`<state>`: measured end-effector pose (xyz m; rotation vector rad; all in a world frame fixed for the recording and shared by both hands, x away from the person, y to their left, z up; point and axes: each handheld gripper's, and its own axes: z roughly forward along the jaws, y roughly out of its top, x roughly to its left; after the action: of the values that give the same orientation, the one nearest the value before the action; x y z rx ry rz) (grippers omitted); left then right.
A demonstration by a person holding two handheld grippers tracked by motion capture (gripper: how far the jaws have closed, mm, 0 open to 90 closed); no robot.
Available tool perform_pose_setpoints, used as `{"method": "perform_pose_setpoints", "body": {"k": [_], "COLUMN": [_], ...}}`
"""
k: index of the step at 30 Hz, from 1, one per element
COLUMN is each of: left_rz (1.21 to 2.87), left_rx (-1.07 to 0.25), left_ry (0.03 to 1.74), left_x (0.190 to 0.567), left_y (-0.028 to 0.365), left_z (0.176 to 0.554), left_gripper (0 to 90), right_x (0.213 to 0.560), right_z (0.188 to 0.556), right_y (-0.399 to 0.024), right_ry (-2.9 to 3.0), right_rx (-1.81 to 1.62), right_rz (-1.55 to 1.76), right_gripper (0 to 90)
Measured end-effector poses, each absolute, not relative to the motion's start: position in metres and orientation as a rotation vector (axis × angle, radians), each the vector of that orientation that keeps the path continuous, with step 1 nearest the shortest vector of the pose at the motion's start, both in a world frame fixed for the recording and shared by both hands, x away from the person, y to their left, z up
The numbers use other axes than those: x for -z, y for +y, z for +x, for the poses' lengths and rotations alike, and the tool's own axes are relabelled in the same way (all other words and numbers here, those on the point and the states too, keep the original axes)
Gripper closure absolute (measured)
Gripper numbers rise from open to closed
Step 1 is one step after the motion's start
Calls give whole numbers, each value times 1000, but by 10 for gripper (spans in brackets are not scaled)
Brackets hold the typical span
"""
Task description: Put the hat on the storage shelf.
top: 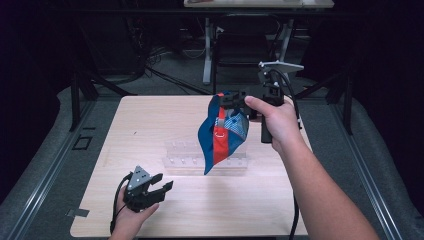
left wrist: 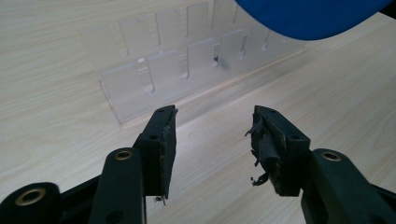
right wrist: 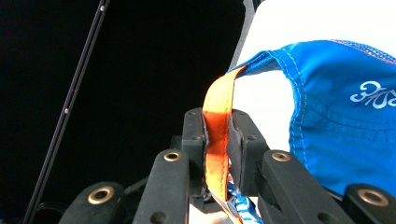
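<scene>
The right hand-held gripper [top: 231, 101] is raised above the far right part of the light wooden surface [top: 150, 120], clenched on the orange strap [right wrist: 217, 122] of a blue cap [top: 220, 137]. In the right gripper view the strap runs up between the two black jaws, which press it flat from both sides, and the blue fabric with its lighter stitching and a small white logo hangs off to the right of them. In the high view the cap dangles free in the air below the gripper, its orange-red band and a patch of blue-and-white checked lining turned toward the camera, its lowest tip in front of a clear plastic rack [top: 187, 159] that lies on the middle of the surface. Whether that tip touches the rack cannot be told.

The left hand-held gripper [top: 161, 187] is low over the near left part of the surface, held in the person's left hand [top: 131, 217], well apart from the cap. Its jaws stand released with a clear gap and nothing between them; the left gripper view shows bare wood in that gap, the clear rack just beyond, and the blue edge of the cap at the top
</scene>
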<state>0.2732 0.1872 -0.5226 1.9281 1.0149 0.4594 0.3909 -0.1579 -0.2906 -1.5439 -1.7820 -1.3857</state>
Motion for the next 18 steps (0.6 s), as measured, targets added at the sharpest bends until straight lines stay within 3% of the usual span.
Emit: {"method": "perform_pose_setpoints", "body": {"k": [18], "left_rz": [1966], "left_rx": [-471], "left_ry": [956], "left_x": [513], "left_y": [153], "left_z": [293], "left_gripper": [515], "right_x": [305], "right_z": [414], "right_y": [-156], "right_ry": [-1758], "right_rx": [1397], "right_rz": [-1640], "right_gripper": [777]}}
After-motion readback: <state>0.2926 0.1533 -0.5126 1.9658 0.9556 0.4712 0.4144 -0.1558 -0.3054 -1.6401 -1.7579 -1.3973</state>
